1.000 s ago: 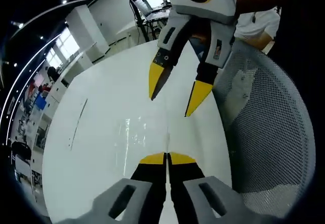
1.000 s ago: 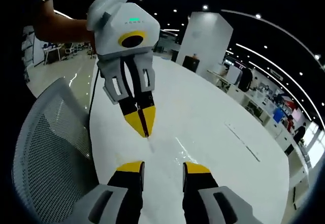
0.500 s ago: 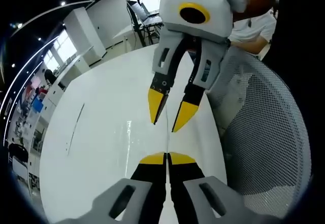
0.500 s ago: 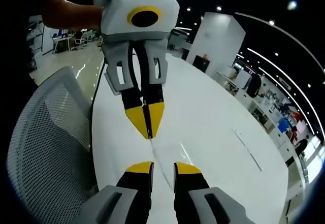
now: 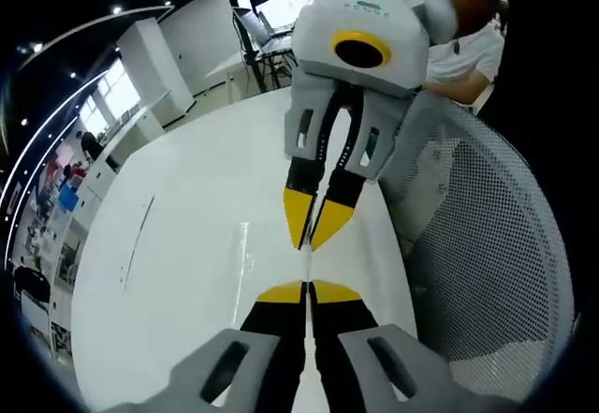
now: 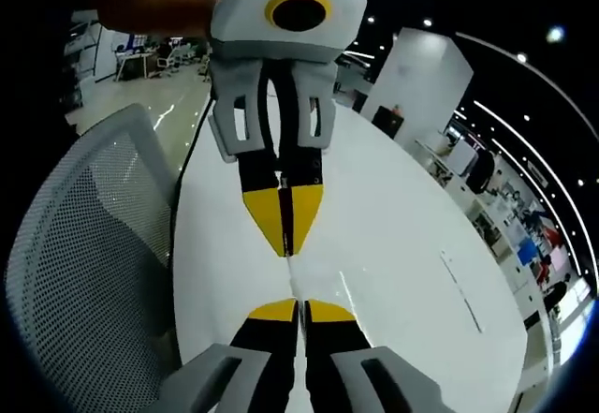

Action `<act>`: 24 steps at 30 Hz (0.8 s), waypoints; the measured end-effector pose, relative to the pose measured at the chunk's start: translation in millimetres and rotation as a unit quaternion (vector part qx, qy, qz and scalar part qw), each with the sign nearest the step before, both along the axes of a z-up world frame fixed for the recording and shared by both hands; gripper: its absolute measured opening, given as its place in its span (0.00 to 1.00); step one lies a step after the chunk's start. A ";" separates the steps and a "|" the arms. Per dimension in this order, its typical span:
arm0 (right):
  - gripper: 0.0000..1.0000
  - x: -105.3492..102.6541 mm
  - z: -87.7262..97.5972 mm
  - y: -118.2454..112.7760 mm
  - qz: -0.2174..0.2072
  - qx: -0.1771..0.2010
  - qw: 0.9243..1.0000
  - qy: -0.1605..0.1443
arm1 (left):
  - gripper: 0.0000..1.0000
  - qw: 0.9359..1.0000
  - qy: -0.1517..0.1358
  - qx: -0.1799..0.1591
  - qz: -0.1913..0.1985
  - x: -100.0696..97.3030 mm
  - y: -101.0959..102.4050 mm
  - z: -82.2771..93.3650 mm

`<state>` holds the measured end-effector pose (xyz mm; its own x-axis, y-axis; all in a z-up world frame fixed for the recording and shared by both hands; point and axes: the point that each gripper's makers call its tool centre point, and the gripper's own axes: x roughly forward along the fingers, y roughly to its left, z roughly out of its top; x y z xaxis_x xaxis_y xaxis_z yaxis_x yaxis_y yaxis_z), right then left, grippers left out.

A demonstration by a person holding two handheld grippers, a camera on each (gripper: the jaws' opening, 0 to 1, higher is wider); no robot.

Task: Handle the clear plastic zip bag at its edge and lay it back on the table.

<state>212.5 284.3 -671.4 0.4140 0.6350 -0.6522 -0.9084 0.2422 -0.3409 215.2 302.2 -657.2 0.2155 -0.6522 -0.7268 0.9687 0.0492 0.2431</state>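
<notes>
Both grippers, left gripper (image 5: pixel 306 290) and right gripper (image 6: pixel 298 310), have yellow tips on black jaws and grey bodies. The table (image 5: pixel 187 244) is glossy white. The chair (image 6: pixel 84 272) has grey perforated mesh.

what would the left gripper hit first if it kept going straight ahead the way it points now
Probably the right gripper, whose yellow tips face the left gripper just ahead, along the clear zip bag's edge. Depth is hard to judge.

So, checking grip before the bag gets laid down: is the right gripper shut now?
Shut: the right gripper has its yellow tips together, with the thin edge of the bag running between them.
</notes>
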 end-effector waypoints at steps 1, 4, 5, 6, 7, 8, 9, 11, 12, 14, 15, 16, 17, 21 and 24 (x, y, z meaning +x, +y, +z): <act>0.00 -0.3 -0.3 0.6 0.003 -0.002 1.000 -0.001 | 0.00 1.000 -0.002 0.002 -0.002 0.3 0.6 -0.9; 0.00 -1.5 -1.4 2.1 0.010 -0.006 1.000 -0.002 | 0.00 0.999 -0.023 0.013 -0.018 2.6 3.8 -3.0; 0.00 -1.6 -1.2 2.6 0.012 -0.007 1.000 -0.003 | 0.00 0.999 -0.024 0.015 -0.020 2.8 4.9 -4.3; 0.00 -1.7 -1.0 3.0 0.013 -0.007 1.000 -0.003 | 0.00 0.999 -0.026 0.017 -0.023 3.1 5.6 -5.5; 0.00 -1.6 -0.5 3.7 0.014 -0.006 1.000 -0.004 | 0.01 0.999 -0.031 0.020 -0.027 3.6 6.7 -7.1; 0.00 -1.6 -0.4 3.9 0.015 -0.006 1.000 -0.004 | 0.02 0.999 -0.034 0.023 -0.029 3.6 7.5 -8.1; 0.00 -1.6 -0.2 4.3 0.017 -0.006 1.000 -0.004 | 0.03 0.998 -0.036 0.029 -0.032 4.0 8.7 -10.4; 0.00 -1.4 -0.2 4.5 0.018 -0.006 1.000 -0.003 | 0.03 0.998 -0.040 0.034 -0.038 4.6 9.7 -13.8; 0.00 -1.5 -0.5 4.8 0.019 -0.007 1.000 -0.001 | 0.03 0.998 -0.042 0.035 -0.040 4.9 9.9 -14.8; 0.00 -1.3 -0.6 5.3 0.020 -0.008 1.000 0.000 | 0.01 0.997 -0.044 0.037 -0.043 5.6 9.8 -15.0; 0.00 -1.3 -0.5 5.6 0.020 -0.007 1.000 0.001 | 0.00 0.997 -0.047 0.038 -0.044 6.1 9.6 -14.7; 0.00 -1.5 -0.4 6.1 0.020 -0.006 1.000 0.003 | 0.00 0.997 -0.050 0.040 -0.046 6.8 9.2 -13.8; 0.00 -1.6 -0.4 6.4 0.021 -0.006 1.000 0.003 | 0.00 0.997 -0.052 0.041 -0.047 7.2 8.9 -13.7; 0.00 -1.7 -0.6 6.9 0.020 -0.003 1.000 0.008 | 0.00 0.996 -0.053 0.046 -0.052 8.0 9.0 -16.5; 0.00 -2.0 -1.1 6.8 0.020 -0.002 1.000 0.011 | 0.00 0.996 -0.053 0.050 -0.056 7.1 9.2 -17.2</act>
